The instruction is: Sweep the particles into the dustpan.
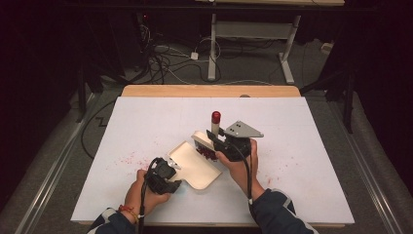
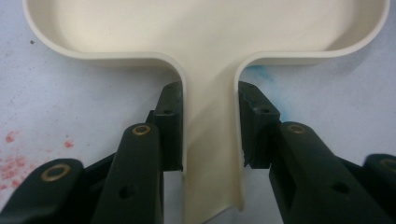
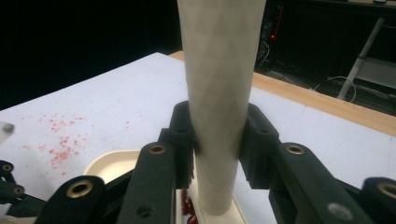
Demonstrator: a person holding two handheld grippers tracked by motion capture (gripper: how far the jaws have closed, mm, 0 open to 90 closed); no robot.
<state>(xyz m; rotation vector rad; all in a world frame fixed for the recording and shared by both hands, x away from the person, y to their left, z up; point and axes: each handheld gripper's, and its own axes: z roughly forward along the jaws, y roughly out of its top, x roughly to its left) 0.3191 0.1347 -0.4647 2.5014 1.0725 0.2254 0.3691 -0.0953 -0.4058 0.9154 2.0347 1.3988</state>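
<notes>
A cream dustpan (image 1: 195,165) lies flat on the white table top (image 1: 146,122). My left gripper (image 1: 164,174) is shut on the dustpan's handle (image 2: 212,140), its pads (image 2: 170,126) pressing both sides. My right gripper (image 1: 228,144) is shut on the cream brush handle (image 3: 219,84), which stands nearly upright and ends in a red cap (image 1: 215,116). The brush head with its dark red bristles (image 1: 207,153) rests at the dustpan's far edge. Red crumbs (image 1: 125,159) are scattered left of the pan, and they speckle the table in the right gripper view (image 3: 60,149).
Fainter red specks (image 1: 287,165) lie on the table to the right of my right hand. A wooden strip (image 1: 209,90) borders the far edge of the table. Beyond it, on the floor, are cables (image 1: 165,58) and a desk frame's white legs (image 1: 213,44).
</notes>
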